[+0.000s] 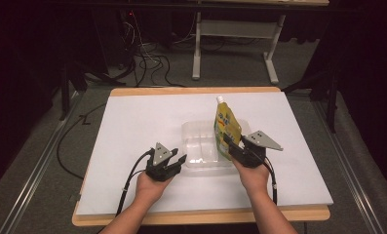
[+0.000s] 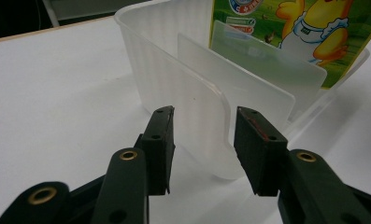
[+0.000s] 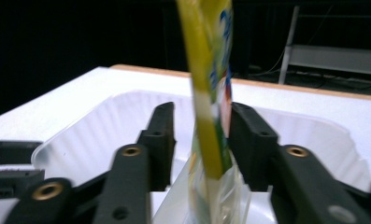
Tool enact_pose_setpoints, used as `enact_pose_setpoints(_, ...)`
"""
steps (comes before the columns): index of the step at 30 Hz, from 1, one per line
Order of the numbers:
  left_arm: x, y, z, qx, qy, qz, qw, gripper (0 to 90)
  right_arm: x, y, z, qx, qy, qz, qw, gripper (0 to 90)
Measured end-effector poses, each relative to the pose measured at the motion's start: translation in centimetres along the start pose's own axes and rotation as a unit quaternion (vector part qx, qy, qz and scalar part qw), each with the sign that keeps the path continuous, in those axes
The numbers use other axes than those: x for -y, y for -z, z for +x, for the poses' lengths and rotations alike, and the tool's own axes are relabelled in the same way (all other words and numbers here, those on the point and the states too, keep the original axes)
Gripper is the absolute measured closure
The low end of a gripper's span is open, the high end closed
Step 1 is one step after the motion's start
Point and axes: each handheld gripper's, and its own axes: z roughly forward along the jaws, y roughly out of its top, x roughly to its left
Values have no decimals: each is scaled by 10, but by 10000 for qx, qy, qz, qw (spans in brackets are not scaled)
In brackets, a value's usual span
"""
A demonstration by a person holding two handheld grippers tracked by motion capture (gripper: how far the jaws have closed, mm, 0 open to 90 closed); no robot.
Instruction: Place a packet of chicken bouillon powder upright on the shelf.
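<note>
Left gripper view: at the near edge the left gripper [image 2: 203, 140] is seen with its two black jaws parted, and the rounded corner of the clear plastic tray [image 2: 174, 84] stands in the gap, with space left on both sides so that no pad presses it. Beyond the corner, an inner divider wall of the tray is made out, and behind it the printed face of the yellow-green pouch [image 2: 304, 32] with a cartoon duck, a detail not offered elsewhere. In the right gripper view the right gripper [image 3: 199, 140] is seen partly open around the pouch's narrow edge, the pouch standing upright in the tray; one pad lies just beside it, the other apart, and whether any pad touches cannot be told. From the high view the wider layout is given: both hands at the tray's near side on the white sheet [image 1: 132, 126], the pouch's white cap topmost, the wooden table edge [image 1: 196, 90] farthest.
</note>
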Motion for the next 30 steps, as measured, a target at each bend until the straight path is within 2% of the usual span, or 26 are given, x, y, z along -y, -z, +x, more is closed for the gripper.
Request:
enact_pose_setpoints(7,-2,6,2,70,-16,-64,10000,522,1,3,0,-121,148,225,9996,383)
enact_pose_setpoints(12,-4,21,10,121,-56,-157,9998,482,4,20,-5,-194,248,217,9993,323)
enact_pose_setpoints(14,-3,29,16,100,-48,-194,9998,473,6,30,-10,-146,285,168,9993,299)
enact_pose_setpoints(16,-2,37,24,42,-59,-205,9998,458,9,43,-18,-136,254,94,9995,288)
enact_pose_setpoints(20,1,49,41,-262,14,-192,9995,428,16,69,-43,73,224,-44,9997,268)
enact_pose_setpoints(24,9,54,60,-587,273,-99,9979,416,29,93,-74,431,-19,-197,9989,270)
enact_pose_setpoints(27,12,53,66,-690,485,-14,9964,409,38,100,-93,687,-160,-153,9974,273)
enact_pose_setpoints(30,13,52,65,-753,439,18,9962,406,42,100,-103,782,-285,-134,9964,279)
